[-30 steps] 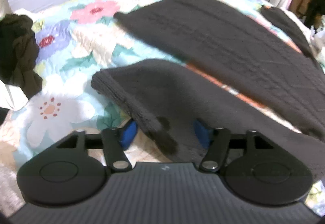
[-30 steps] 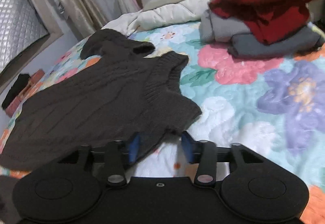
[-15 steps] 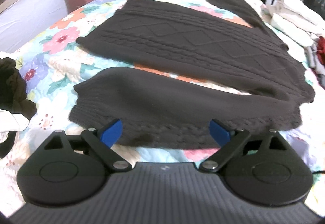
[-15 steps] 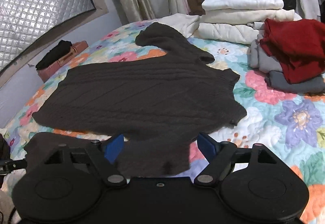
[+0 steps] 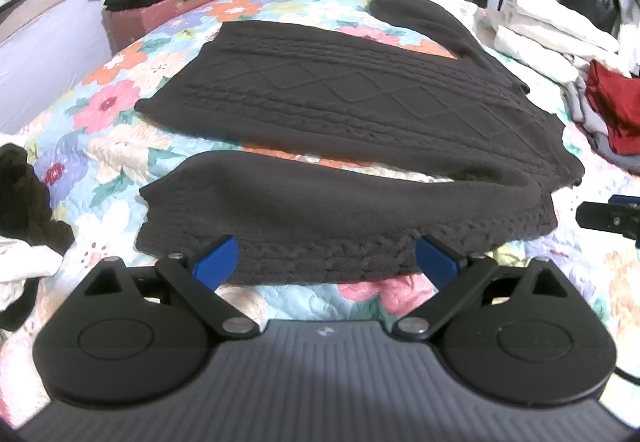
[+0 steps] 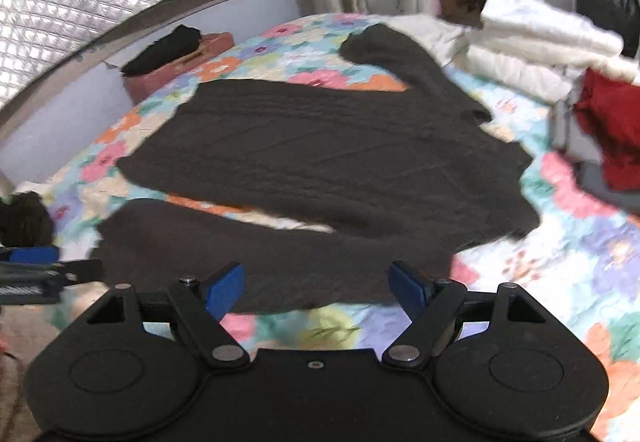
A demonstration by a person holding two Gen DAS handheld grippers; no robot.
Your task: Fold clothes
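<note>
The right wrist view is motion-blurred, so the dark sweater (image 6: 320, 161) shows no clear knit pattern. The red garment (image 6: 612, 129) is cut by the frame edge.

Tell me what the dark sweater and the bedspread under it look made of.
Dark sweater: thick, matte knit, probably wool or acrylic, shown by raised cable and diamond patterns. Floral bedspread: quilted fabric, likely cotton, with puffy stitched outlines around printed flowers.

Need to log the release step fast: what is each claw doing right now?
Left claw: open, holding nothing, just short of the dark sweater.
Right claw: open, holding nothing.
</note>
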